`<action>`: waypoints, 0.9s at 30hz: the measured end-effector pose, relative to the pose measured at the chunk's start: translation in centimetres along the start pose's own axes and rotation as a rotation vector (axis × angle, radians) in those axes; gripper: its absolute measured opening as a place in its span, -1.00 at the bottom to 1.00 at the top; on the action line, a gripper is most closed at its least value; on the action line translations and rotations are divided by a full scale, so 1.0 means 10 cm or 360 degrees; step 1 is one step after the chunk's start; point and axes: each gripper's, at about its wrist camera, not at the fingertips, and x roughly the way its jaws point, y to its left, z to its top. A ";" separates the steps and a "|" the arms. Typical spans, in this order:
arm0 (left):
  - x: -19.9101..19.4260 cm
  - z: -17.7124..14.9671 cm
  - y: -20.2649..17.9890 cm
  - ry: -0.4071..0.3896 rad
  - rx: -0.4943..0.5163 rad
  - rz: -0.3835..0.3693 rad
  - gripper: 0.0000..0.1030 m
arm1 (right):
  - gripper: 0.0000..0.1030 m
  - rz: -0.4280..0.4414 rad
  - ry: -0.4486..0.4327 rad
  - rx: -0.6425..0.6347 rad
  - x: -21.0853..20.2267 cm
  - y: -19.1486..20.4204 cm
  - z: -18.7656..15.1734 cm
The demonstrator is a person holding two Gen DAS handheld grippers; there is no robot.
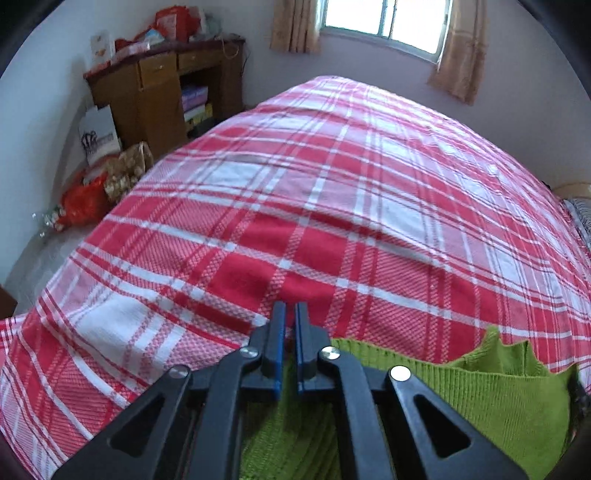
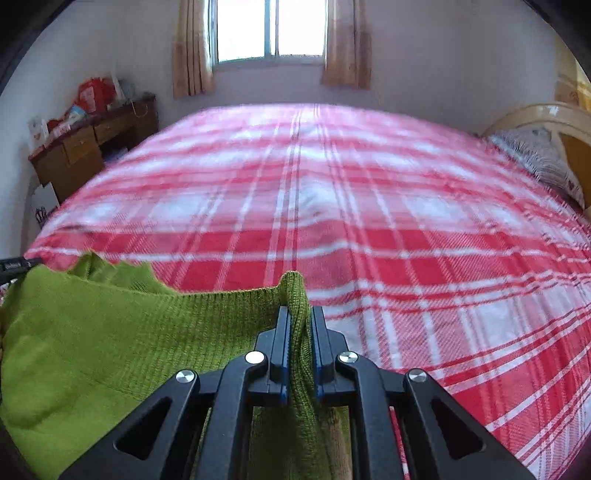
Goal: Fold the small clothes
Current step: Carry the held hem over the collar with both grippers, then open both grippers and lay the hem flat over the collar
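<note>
A green knit garment [image 2: 92, 332] hangs between my two grippers above a bed with a red and white plaid cover [image 2: 332, 206]. My right gripper [image 2: 300, 314] is shut on a bunched edge of the garment, which stands up between the fingers. My left gripper [image 1: 290, 310] has its jaws nearly closed with a narrow gap. The green garment [image 1: 480, 391] lies below and to the right of it, and passes under its frame. I cannot see cloth between the left fingertips. The left gripper's tip [image 2: 14, 266] shows at the right view's left edge.
A wooden desk [image 1: 155, 88] with bags and boxes stands at the far left by the wall. Bags [image 1: 96, 184] lie on the floor beside the bed. A window with curtains [image 2: 271, 33] is behind. A patterned pillow [image 2: 535, 158] and the headboard [image 2: 576, 147] are at the right.
</note>
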 end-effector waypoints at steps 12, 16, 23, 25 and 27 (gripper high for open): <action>-1.00 -0.47 -0.09 -0.0153 0.0291 -0.0049 -0.09 | 0.13 -0.0202 -0.0508 0.0403 -0.71 -0.40 -0.18; -1.36 -0.94 -0.17 -0.0224 0.0449 -0.0082 -0.01 | -0.23 -0.0018 -0.0483 0.0347 -1.19 -0.31 -0.41; -1.31 -1.44 -0.28 -0.0154 0.0417 -0.0056 -0.01 | -0.24 0.0185 -0.0237 -0.0137 -1.49 0.40 -1.12; -1.24 -1.49 -0.30 -0.0161 0.0418 -0.0007 -0.01 | -0.24 0.0148 -0.0203 -0.0230 -1.47 0.51 -1.28; -1.20 -1.51 -0.32 -0.0183 0.0433 0.0031 0.02 | -0.24 0.0101 -0.0136 -0.0239 -1.38 0.54 -1.39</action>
